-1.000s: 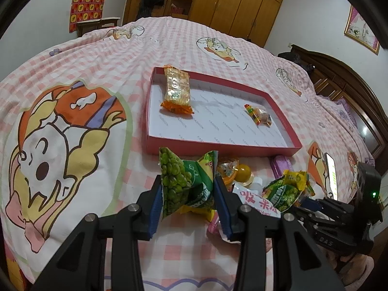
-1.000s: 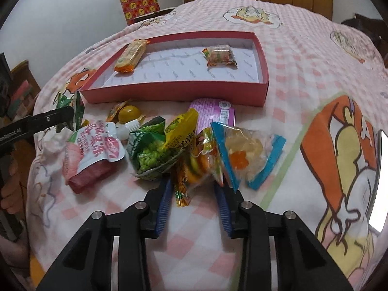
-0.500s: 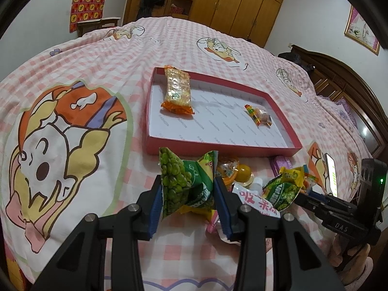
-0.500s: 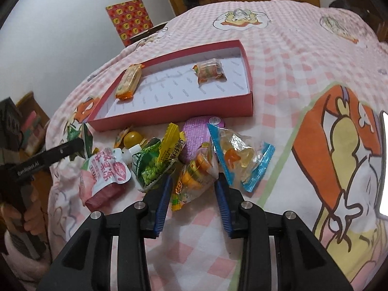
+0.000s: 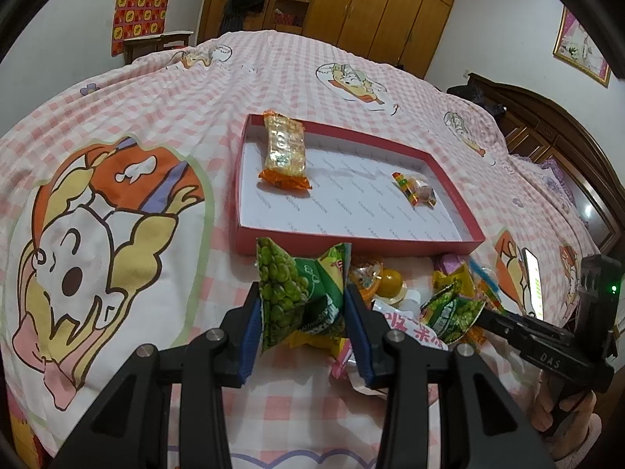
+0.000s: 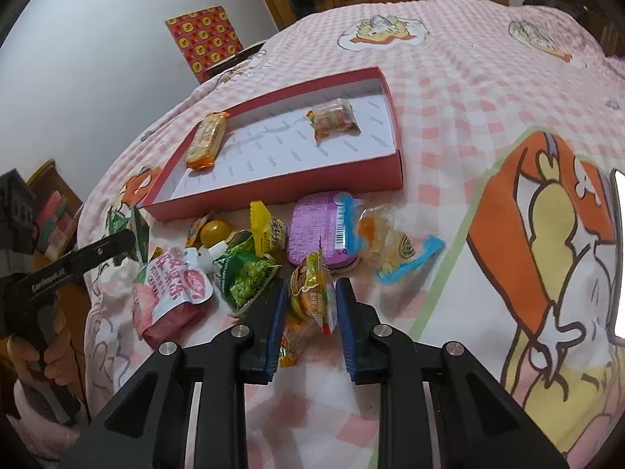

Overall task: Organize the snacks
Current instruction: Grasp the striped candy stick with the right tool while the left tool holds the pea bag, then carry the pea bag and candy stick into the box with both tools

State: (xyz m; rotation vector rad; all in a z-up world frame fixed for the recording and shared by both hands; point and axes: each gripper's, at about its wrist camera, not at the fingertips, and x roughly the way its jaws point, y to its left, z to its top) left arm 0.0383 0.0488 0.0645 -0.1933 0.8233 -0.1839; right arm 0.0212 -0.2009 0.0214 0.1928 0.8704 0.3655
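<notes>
Left claw point(image 5: 302, 310) is clamped on a green pea pack point(image 5: 300, 293), held upright, long axis vertical, top edge toward the red tray point(image 5: 351, 243). The pack's lower end is hidden between the pads.

Right claw point(image 6: 308, 314) grips an orange candy pack point(image 6: 310, 293), long axis roughly vertical, tilted slightly, top pointing at the tray. Its bottom end is tucked behind the left pad.

The tray sits on the bed point(image 6: 488, 78), long axis running left-right in the left view. Inside: an orange wafer bar point(image 5: 284, 152) at the tray's left end, lengthwise front-to-back, and a small wrapped candy point(image 5: 416, 193) near its right end.

In front of the tray's near wall, a loose pile: purple tin point(image 6: 318, 230), blue-edged jelly pack point(image 6: 390, 242), second pea pack point(image 6: 246, 277), pink pouch point(image 6: 172, 293), yellow ball point(image 6: 215, 230). Pile items overlap; labels are unreadable.
</notes>
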